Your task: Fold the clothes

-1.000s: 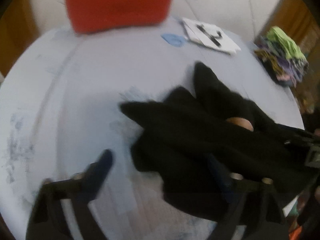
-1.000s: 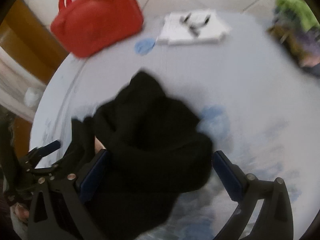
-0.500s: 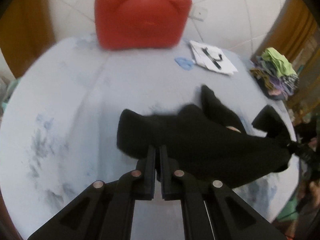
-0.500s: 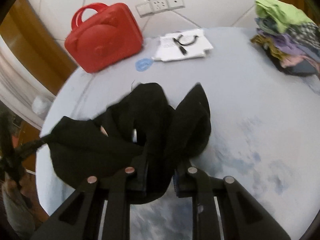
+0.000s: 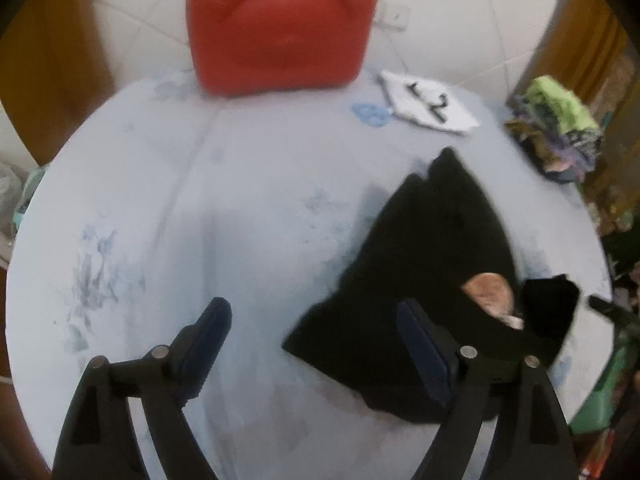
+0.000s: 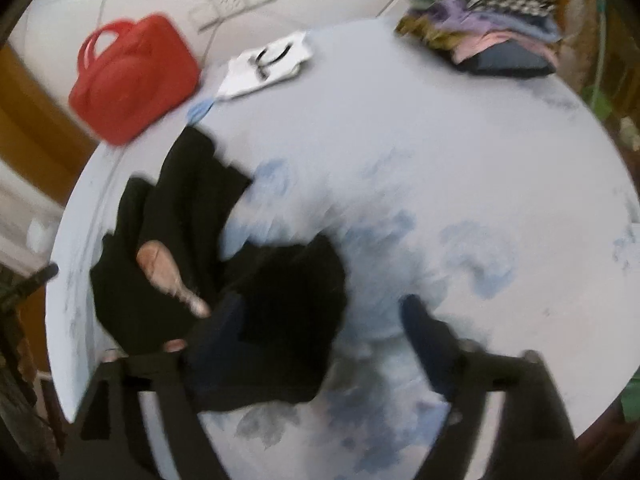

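A black garment (image 5: pixel 432 264) lies bunched on the round pale blue table (image 5: pixel 240 200), with a tan patch (image 5: pixel 490 292) showing in its folds. My left gripper (image 5: pixel 316 344) is open, its right finger over the garment's near edge, its left finger over bare table. In the right wrist view the garment (image 6: pixel 224 264) lies to the left. My right gripper (image 6: pixel 324 340) is open, its left finger over the garment's near part, its right finger over bare table. Both views are blurred.
A red case (image 5: pixel 280 24) stands at the table's far edge. White paper with a black object (image 5: pixel 432 102) lies beside it. A stack of folded clothes (image 6: pixel 484 20) sits at the far right. A wall socket (image 6: pixel 236 0) is behind.
Both grippers were shut on the black garment half a second ago; now both are open and the garment lies dropped on the table, shifted right in the left view.
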`<state>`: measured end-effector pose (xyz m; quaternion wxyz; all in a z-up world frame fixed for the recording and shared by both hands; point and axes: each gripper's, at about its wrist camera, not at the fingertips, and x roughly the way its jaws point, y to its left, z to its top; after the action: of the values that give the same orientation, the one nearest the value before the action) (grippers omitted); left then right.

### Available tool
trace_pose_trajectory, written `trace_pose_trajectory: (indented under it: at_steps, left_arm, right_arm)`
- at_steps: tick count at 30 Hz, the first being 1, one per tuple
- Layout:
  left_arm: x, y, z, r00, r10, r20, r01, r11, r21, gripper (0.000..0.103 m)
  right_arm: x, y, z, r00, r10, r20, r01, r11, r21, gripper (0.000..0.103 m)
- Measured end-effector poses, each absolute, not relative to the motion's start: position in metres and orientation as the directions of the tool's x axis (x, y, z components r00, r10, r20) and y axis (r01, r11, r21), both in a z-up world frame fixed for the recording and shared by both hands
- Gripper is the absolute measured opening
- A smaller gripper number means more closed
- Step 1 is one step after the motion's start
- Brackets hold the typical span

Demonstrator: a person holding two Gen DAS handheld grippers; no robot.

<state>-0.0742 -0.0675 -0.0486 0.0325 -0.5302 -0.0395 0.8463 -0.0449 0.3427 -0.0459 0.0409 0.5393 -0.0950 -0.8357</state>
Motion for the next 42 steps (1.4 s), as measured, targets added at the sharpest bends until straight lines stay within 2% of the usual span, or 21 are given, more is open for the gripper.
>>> trace_pose_trajectory:
  at_steps: [2, 7, 8, 9, 10, 11, 12, 13, 16, 19, 20, 21, 22, 23, 24, 25, 26, 28, 29, 35, 42]
  left_arm:
    - [-0.084, -0.063, -0.065, -0.413, 0.091, -0.906, -0.021, -0.996, -0.09, 0.085]
    - [-0.101, -0.035, -0.106, -0.332, 0.13, -0.934, -0.069, -0.991, -0.113, 0.083]
    - [-0.102, -0.03, -0.113, -0.307, 0.134, -0.942, -0.078, -0.99, -0.115, 0.075]
    - [-0.104, -0.024, -0.121, -0.283, 0.138, -0.949, -0.087, -0.989, -0.118, 0.04]
    - [-0.106, -0.021, -0.126, -0.257, 0.144, -0.956, -0.086, -0.988, -0.126, 0.017]
    - [-0.105, -0.023, -0.122, -0.255, 0.141, -0.957, -0.076, -0.989, -0.126, 0.017]
    - [-0.1, -0.027, -0.113, -0.272, 0.129, -0.954, -0.063, -0.991, -0.116, 0.013]
    - [-0.096, -0.031, -0.104, -0.29, 0.117, -0.95, -0.051, -0.993, -0.107, 0.012]
    - [-0.075, -0.051, -0.072, -0.343, 0.079, -0.936, -0.014, -0.997, -0.078, 0.012]
    - [-0.044, -0.077, -0.057, -0.321, 0.11, -0.941, 0.007, -0.993, -0.118, 0.012]
    - [-0.035, -0.081, -0.057, -0.302, 0.105, -0.947, 0.01, -0.994, -0.113, 0.013]
    - [-0.027, -0.085, -0.059, -0.285, 0.099, -0.953, 0.009, -0.994, -0.106, 0.02]
    - [-0.02, -0.087, -0.061, -0.268, 0.092, -0.959, 0.003, -0.995, -0.096, 0.029]
    - [-0.014, -0.091, -0.063, -0.262, 0.063, -0.963, 0.005, -0.998, -0.067, 0.03]
    - [-0.013, -0.096, -0.06, -0.27, 0.04, -0.962, 0.018, -0.999, -0.046, 0.032]
    - [-0.013, -0.103, -0.056, -0.281, 0.034, -0.959, 0.035, -0.998, -0.046, 0.037]
    - [-0.015, -0.107, -0.051, -0.3, 0.034, -0.953, 0.048, -0.998, -0.05, 0.041]
    - [-0.023, -0.112, -0.039, -0.348, 0.04, -0.937, 0.069, -0.995, -0.068, 0.057]
    - [-0.03, -0.112, -0.036, -0.369, 0.04, -0.928, 0.069, -0.995, -0.07, 0.059]
    - [-0.102, -0.073, -0.053, -0.407, 0.08, -0.91, -0.006, -0.996, -0.085, 0.06]
    - [-0.147, -0.03, -0.102, -0.345, 0.083, -0.935, -0.086, -0.995, -0.057, 0.06]
  right_arm:
    - [-0.053, 0.35, -0.049, -0.418, -0.159, -0.895, -0.055, -0.978, 0.2, 0.097]
    - [-0.062, 0.34, -0.066, -0.382, -0.166, -0.909, -0.017, -0.982, 0.186, 0.103]
    - [-0.064, 0.338, -0.069, -0.375, -0.167, -0.912, -0.009, -0.983, 0.184, 0.103]
    - [-0.065, 0.336, -0.073, -0.367, -0.168, -0.915, -0.001, -0.983, 0.181, 0.103]
    - [-0.067, 0.334, -0.076, -0.36, -0.169, -0.918, 0.007, -0.984, 0.179, 0.087]
    - [-0.069, 0.332, -0.08, -0.353, -0.17, -0.92, 0.015, -0.984, 0.176, 0.039]
    - [-0.071, 0.331, -0.083, -0.345, -0.171, -0.923, 0.023, -0.984, 0.174, 0.019]
    - [-0.072, 0.329, -0.086, -0.338, -0.172, -0.925, 0.031, -0.985, 0.172, 0.015]
    - [-0.068, 0.334, -0.085, -0.346, -0.156, -0.925, 0.022, -0.987, 0.159, 0.015]
    - [-0.042, 0.364, -0.075, -0.336, -0.18, -0.925, -0.032, -0.979, 0.202, 0.015]
    - [-0.034, 0.372, -0.074, -0.323, -0.195, -0.926, -0.043, -0.974, 0.221, 0.015]
    - [-0.029, 0.371, -0.079, -0.29, -0.189, -0.938, -0.034, -0.978, 0.208, 0.015]
    - [-0.025, 0.369, -0.085, -0.255, -0.181, -0.95, -0.024, -0.981, 0.194, 0.023]
    - [-0.022, 0.366, -0.09, -0.217, -0.187, -0.958, -0.017, -0.981, 0.196, 0.043]
    - [-0.02, 0.365, -0.091, -0.215, -0.164, -0.963, -0.02, -0.985, 0.172, 0.056]
    - [-0.018, 0.366, -0.085, -0.244, -0.141, -0.959, -0.022, -0.988, 0.151, 0.075]
    - [-0.017, 0.367, -0.077, -0.274, -0.118, -0.954, -0.025, -0.991, 0.129, 0.08]
    - [-0.02, 0.373, -0.058, -0.337, -0.14, -0.931, -0.04, -0.986, 0.163, 0.081]
    - [-0.028, 0.371, -0.049, -0.361, -0.164, -0.918, -0.025, -0.982, 0.185, 0.081]
    - [-0.096, 0.327, -0.031, -0.403, -0.377, -0.834, 0.113, -0.925, 0.364, 0.081]
    - [-0.17, 0.251, -0.064, -0.303, -0.445, -0.842, 0.19, -0.895, 0.404, 0.081]
